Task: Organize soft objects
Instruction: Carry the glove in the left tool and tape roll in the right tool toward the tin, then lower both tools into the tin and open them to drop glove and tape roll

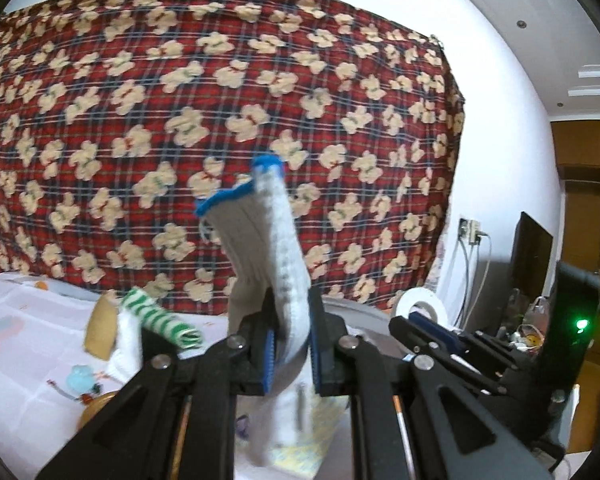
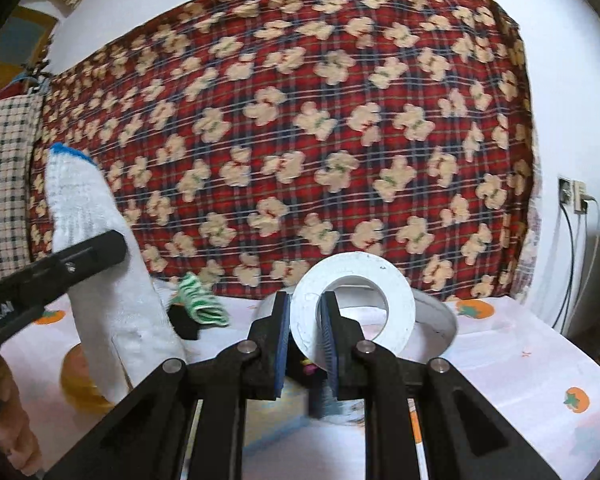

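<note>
My left gripper [image 1: 290, 344] is shut on a white knitted glove [image 1: 268, 236] with a blue cuff, which stands upright out of the jaws. In the right wrist view the same glove [image 2: 88, 232] hangs at the left, with the left gripper [image 2: 114, 248] across it. My right gripper [image 2: 306, 332] is shut on the rim of a white tape roll [image 2: 398, 292], held upright above the table. From the left wrist view that roll [image 1: 418, 296] and the right gripper [image 1: 406, 322] show at the right.
A green-and-white striped cloth [image 2: 198, 300] lies on a black block [image 2: 184, 322] on the table's printed white cover [image 2: 520, 368]. A yellow round object [image 2: 80, 384] sits behind the glove. A grey round container [image 2: 440, 316] stands behind the roll. A red plaid blanket [image 2: 300, 120] covers the wall. A hand [image 2: 8, 420] shows at the lower left.
</note>
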`<move>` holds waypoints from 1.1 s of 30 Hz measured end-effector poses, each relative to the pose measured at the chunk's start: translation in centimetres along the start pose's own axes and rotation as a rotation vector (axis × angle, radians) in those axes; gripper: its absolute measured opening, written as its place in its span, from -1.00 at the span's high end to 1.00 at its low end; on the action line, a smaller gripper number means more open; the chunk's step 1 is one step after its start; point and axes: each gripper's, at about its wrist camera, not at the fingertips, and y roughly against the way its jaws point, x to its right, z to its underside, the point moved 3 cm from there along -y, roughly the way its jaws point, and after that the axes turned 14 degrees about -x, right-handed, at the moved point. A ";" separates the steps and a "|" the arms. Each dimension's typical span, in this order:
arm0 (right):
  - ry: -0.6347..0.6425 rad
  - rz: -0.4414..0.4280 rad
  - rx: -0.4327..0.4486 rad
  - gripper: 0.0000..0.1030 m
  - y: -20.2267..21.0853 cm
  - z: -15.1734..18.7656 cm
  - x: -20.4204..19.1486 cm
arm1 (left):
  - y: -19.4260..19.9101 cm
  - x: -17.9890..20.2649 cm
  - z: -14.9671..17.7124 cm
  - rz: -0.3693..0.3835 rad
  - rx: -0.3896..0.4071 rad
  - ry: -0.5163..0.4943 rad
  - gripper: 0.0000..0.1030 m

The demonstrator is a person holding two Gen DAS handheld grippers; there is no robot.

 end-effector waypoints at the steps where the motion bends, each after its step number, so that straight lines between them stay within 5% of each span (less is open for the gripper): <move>1: -0.001 0.011 0.002 0.66 -0.2 -0.2 0.5 | -0.3 0.4 -0.3 0.011 0.005 -0.002 0.79; 13: -0.046 0.121 -0.011 0.66 -5.4 -2.7 6.7 | -5.9 5.8 -5.1 0.103 0.048 -0.056 0.79; 28: -0.114 0.049 -0.185 0.66 -11.9 -1.7 10.0 | -16.4 7.7 -2.5 0.007 -0.136 -0.066 0.78; 30: -0.104 0.010 -0.203 0.65 -12.5 -1.7 9.7 | -17.4 7.5 -2.4 -0.022 -0.164 -0.057 0.67; 31: -0.101 -0.010 -0.208 0.65 -12.7 -1.8 9.7 | -17.9 7.4 -2.3 -0.028 -0.180 -0.051 0.36; 32: -0.093 -0.033 -0.219 0.63 -13.0 -1.7 9.5 | -18.2 7.3 -2.2 -0.032 -0.192 -0.046 -0.21; 33: -0.085 -0.042 -0.226 0.48 -13.1 -1.7 9.3 | -18.2 7.3 -2.0 -0.038 -0.198 -0.044 -0.46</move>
